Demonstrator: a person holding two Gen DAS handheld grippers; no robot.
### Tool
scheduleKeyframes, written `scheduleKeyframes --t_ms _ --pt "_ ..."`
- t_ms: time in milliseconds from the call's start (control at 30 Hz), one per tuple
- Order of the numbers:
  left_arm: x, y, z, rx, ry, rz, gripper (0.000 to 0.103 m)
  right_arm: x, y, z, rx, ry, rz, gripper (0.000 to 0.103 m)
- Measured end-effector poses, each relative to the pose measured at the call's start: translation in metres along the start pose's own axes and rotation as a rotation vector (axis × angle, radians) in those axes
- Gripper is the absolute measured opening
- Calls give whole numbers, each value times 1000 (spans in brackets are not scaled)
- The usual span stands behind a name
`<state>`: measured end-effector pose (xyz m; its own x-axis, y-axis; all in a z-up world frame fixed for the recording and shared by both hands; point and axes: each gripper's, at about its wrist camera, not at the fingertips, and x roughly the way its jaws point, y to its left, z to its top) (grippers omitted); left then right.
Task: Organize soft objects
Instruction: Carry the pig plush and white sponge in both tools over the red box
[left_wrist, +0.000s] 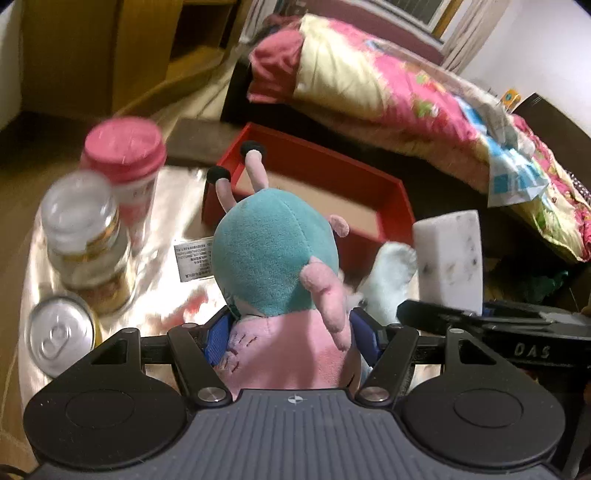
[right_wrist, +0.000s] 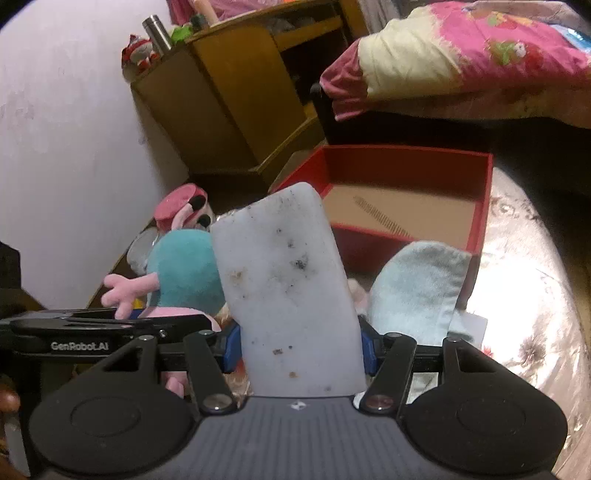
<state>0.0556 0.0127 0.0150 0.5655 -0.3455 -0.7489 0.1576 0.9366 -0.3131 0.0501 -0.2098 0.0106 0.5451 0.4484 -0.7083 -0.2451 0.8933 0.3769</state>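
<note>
Two grippers fill the lower edge of their views, each closed part-way on something soft. At the bottom centre of the left wrist view, the left gripper (left_wrist: 291, 338) pinches a plush toy (left_wrist: 277, 258) by its pink fleece lower part, blue pads pressed into both sides. The toy's rounded teal body is stitched in panels; its long axis runs up the frame, stubby pink limbs with black felt tips pointing to the upper left.

In the right wrist view, the right gripper (right_wrist: 299, 349) clamps a white sponge block (right_wrist: 286, 291) across its narrow width. The block is rectangular with rounded corners, matte and speckled with dark marks, standing upright with a slight lean to the left.

Just right of the sponge lies a pale blue terry cloth (right_wrist: 417, 291), nappy and bunched.

Both rest above a shiny, crinkled silver table cover (right_wrist: 528, 295). At left in the left wrist view stand a metal can (left_wrist: 61, 334), a glass jar (left_wrist: 88, 240) and a pink-lidded container (left_wrist: 125, 155), all blurred.

Behind the toy and sponge, mid-frame, sits a shallow red box (right_wrist: 484, 206) with a tan cardboard floor, rectangular and open-topped.

Farther back, upper right, lies a pink floral quilt (left_wrist: 406, 92).
</note>
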Motion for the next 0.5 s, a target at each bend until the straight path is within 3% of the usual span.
scheduleKeyframes --t_ms 500 --pt "-11 -33 37 62 -198 30 67 -28 12 23 -29 -196 -78 36"
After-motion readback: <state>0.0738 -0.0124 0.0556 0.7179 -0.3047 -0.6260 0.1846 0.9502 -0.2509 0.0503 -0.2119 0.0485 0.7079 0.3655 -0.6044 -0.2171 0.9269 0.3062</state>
